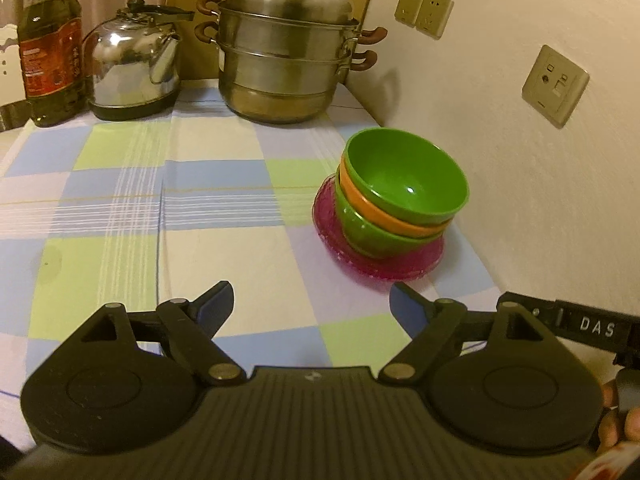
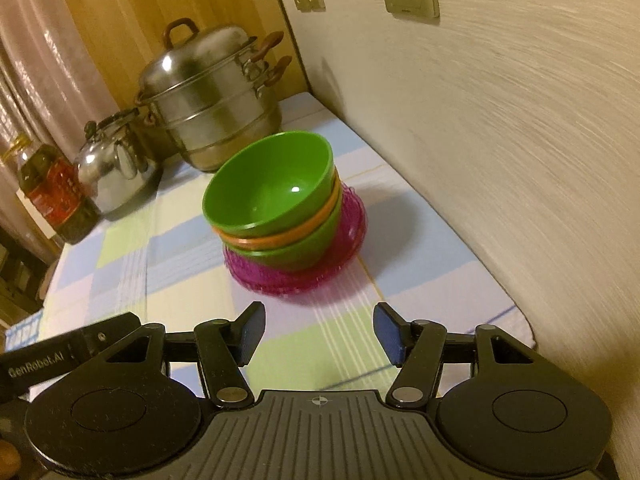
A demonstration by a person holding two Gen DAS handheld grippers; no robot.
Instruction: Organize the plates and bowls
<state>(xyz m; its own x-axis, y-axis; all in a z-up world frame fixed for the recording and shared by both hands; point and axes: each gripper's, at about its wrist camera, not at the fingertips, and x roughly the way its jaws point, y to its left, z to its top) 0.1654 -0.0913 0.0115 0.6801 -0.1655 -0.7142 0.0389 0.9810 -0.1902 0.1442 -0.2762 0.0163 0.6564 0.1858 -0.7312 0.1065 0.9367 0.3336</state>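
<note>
Though nested, bowls point(image 2: 272, 196) atop pink plate point(image 2: 352, 216)

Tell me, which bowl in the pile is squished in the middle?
The orange bowl. Only its rim shows, sandwiched between the top green bowl and the bottom green bowl, all stacked on the pink plate.

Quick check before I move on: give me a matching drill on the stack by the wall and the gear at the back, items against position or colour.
Items:
1. top bowl
2. middle bowl
3. plate
4. kettle

Descriptions:
A. magenta, under the whole stack
B. between the oil bottle and the steamer pot
C. green, empty, tilted
D. orange, only its rim shows

Pairs: 1-C, 2-D, 3-A, 4-B
</note>
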